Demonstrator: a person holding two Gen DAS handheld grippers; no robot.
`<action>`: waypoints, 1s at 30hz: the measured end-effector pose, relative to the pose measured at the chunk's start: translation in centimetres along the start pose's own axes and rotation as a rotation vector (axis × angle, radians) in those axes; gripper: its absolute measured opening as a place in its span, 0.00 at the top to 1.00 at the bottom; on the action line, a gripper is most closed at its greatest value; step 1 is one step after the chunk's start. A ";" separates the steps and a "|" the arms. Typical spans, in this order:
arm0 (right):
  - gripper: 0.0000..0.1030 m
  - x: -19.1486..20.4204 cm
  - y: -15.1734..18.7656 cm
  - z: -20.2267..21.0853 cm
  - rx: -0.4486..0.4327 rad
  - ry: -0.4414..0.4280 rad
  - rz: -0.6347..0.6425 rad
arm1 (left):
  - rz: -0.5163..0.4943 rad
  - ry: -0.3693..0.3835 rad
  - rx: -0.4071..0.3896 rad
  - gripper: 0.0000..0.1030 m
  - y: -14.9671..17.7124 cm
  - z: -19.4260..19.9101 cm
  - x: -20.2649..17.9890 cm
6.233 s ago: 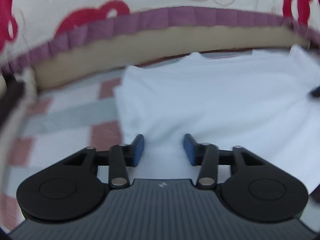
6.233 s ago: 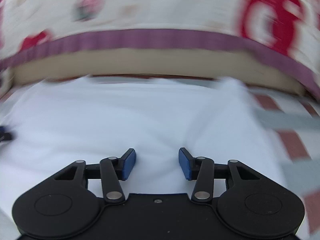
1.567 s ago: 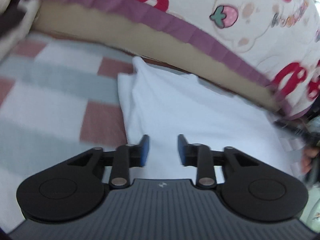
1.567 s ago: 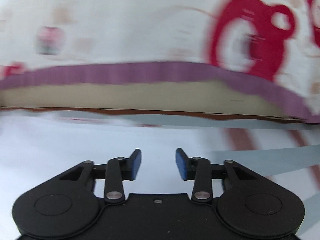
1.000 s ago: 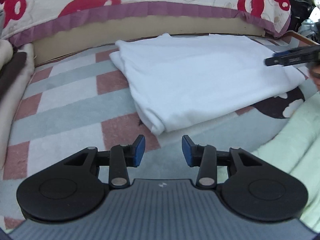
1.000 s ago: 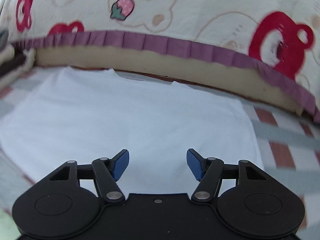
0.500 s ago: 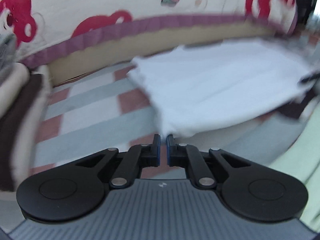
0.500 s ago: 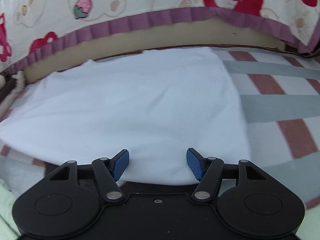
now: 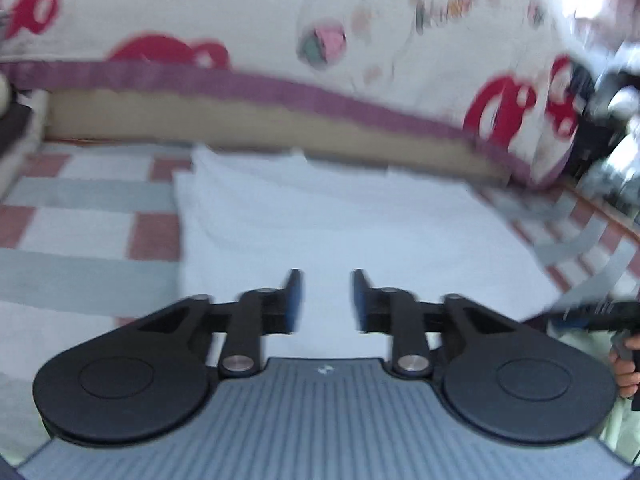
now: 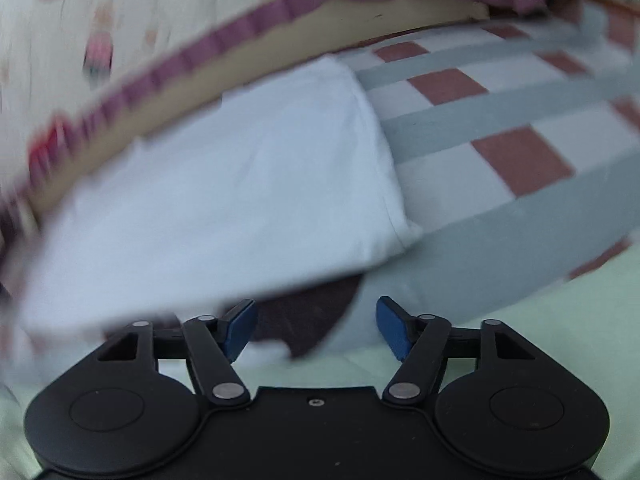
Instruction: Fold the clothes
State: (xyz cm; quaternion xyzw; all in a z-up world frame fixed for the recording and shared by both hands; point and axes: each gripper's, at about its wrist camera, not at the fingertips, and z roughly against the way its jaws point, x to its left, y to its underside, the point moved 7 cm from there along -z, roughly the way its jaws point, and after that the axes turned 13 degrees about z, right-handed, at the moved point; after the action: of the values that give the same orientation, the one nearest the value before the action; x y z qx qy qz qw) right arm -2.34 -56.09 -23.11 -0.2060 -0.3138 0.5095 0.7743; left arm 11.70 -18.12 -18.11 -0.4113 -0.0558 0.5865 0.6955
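In the left wrist view the left gripper (image 9: pixel 325 294) is seen low at centre with its jaws parted and nothing between them, held over the near part of a white garment (image 9: pixel 340 232). In the right wrist view the right gripper (image 10: pixel 316 326) is likewise released, its jaws spread wide and empty, just short of the garment's near edge; whether that edge is touched cannot be told through the blur.

The white garment (image 10: pixel 224 184) is laid folded into a rough rectangle on a checked bedsheet (image 10: pixel 500 120) of grey, white and brick-red squares, its far edge close against a patterned quilt (image 9: pixel 280 20) with a purple trim (image 9: pixel 304 90) across the upper frame. A pale green cloth (image 10: pixel 560 320) fills the lower right of the right wrist view, and a dark patch lies under the garment's near edge.

The garment is judged light, soft and limp, so it is likely to sag and slide once lifted. Hold is best taken at the near corners, through all stacked layers at once, one corner (image 10: pixel 404 236) lying at centre right of the right wrist view. A shallow pinch would probably let the lower layers drop away.
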 end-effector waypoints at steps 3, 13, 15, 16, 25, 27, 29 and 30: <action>0.21 -1.8 -1.5 -1.2 -0.158 -0.050 -0.258 | 0.049 -0.108 0.087 0.62 -0.7 -4.6 -1.6; 0.84 -2.2 -5.4 -2.1 -0.352 -0.092 -0.310 | -0.067 -0.039 0.092 0.60 2.9 -7.6 -6.0; 0.84 -2.3 -5.4 -1.5 -0.344 -0.064 -0.253 | -0.060 -0.038 0.084 0.60 3.2 -7.5 -5.7; 0.84 -2.4 -5.3 -1.4 -0.330 -0.047 -0.222 | -0.055 -0.040 0.084 0.60 3.2 -7.5 -5.6; 0.82 -2.9 -3.7 -1.8 -0.275 0.027 -0.218 | -0.055 -0.082 0.117 0.60 3.0 -8.3 -5.8; 0.74 -3.4 -3.3 -1.8 -0.266 0.028 -0.253 | -0.038 -0.079 0.121 0.60 2.9 -8.3 -5.7; 0.60 -4.1 -2.4 -1.8 -0.261 0.021 -0.354 | -0.026 -0.071 0.121 0.60 2.9 -8.3 -5.5; 0.58 -4.4 -1.7 -1.8 -0.265 0.009 -0.426 | -0.022 -0.065 0.123 0.60 2.9 -8.3 -5.4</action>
State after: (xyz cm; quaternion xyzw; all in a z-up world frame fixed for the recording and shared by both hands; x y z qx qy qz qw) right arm -1.18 -60.80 -24.54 -0.2375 -0.4107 0.2882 0.8318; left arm 12.49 -27.03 -23.19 -0.3480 -0.0470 0.5941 0.7237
